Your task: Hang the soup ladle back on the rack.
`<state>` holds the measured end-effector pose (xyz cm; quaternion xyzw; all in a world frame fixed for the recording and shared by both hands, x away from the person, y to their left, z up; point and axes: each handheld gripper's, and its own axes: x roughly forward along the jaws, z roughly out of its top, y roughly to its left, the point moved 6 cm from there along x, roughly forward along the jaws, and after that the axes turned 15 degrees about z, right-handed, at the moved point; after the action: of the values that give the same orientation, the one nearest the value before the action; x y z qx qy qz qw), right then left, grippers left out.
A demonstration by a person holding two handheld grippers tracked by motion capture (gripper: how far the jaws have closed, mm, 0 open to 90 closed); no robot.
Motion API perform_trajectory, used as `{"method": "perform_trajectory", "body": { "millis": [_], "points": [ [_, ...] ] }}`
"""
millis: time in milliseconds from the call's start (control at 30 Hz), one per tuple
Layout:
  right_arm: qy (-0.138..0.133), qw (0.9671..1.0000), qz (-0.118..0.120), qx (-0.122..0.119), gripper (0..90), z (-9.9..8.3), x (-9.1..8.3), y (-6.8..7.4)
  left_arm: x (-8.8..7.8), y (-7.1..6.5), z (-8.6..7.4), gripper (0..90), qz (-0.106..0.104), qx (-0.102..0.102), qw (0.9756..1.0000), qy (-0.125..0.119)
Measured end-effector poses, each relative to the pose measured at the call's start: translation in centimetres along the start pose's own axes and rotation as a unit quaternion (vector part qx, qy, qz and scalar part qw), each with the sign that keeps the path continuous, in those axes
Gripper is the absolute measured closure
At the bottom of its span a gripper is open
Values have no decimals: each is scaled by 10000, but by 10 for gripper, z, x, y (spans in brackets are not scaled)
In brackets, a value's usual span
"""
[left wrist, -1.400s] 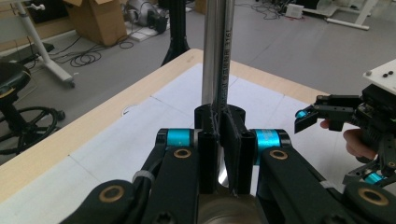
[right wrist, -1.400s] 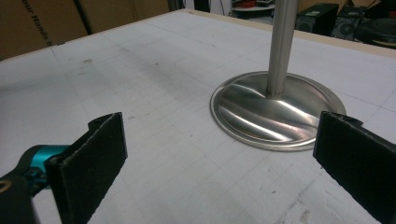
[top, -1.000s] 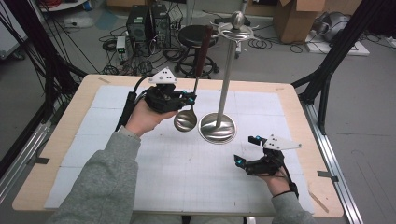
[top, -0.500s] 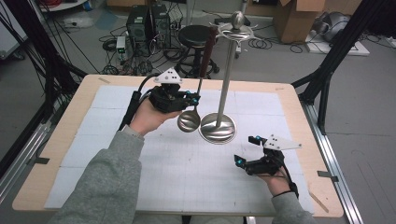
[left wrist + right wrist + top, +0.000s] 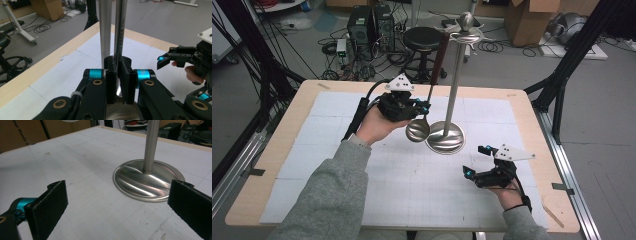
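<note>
My left gripper (image 5: 422, 106) is shut on the thin stem of a steel ladle (image 5: 418, 131). The ladle's bowl hangs just above the mat and its dark handle (image 5: 439, 55) slants up toward the top hooks of a steel stand (image 5: 455, 85). In the left gripper view the jaws (image 5: 119, 75) pinch the ladle's stem (image 5: 120, 30) right beside the stand's pole (image 5: 105, 27). My right gripper (image 5: 475, 160) rests low near the table's front right, open. Its pads (image 5: 53, 197) stand wide apart, with the stand's round base (image 5: 147, 181) ahead of them.
A white gridded mat (image 5: 362, 165) covers the wooden table (image 5: 277, 150). Behind the far edge stand a black stool (image 5: 422, 37), computer towers (image 5: 369, 25) and cardboard boxes (image 5: 527, 20). Black frame legs (image 5: 562, 75) rise at both sides.
The left gripper has shifted slightly right with the ladle, bringing the bowl and handle closer to the stand. The right gripper has stayed put.
</note>
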<state>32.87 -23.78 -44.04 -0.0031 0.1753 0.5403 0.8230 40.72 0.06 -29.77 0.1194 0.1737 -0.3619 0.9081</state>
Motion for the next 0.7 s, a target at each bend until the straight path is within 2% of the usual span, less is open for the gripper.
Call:
{"method": "perform_trajectory", "body": {
  "millis": [700],
  "points": [
    [9,10000,0,-10,18,0,0,0,10,-4,3,839,40,-7,9999,151]
  ]
}}
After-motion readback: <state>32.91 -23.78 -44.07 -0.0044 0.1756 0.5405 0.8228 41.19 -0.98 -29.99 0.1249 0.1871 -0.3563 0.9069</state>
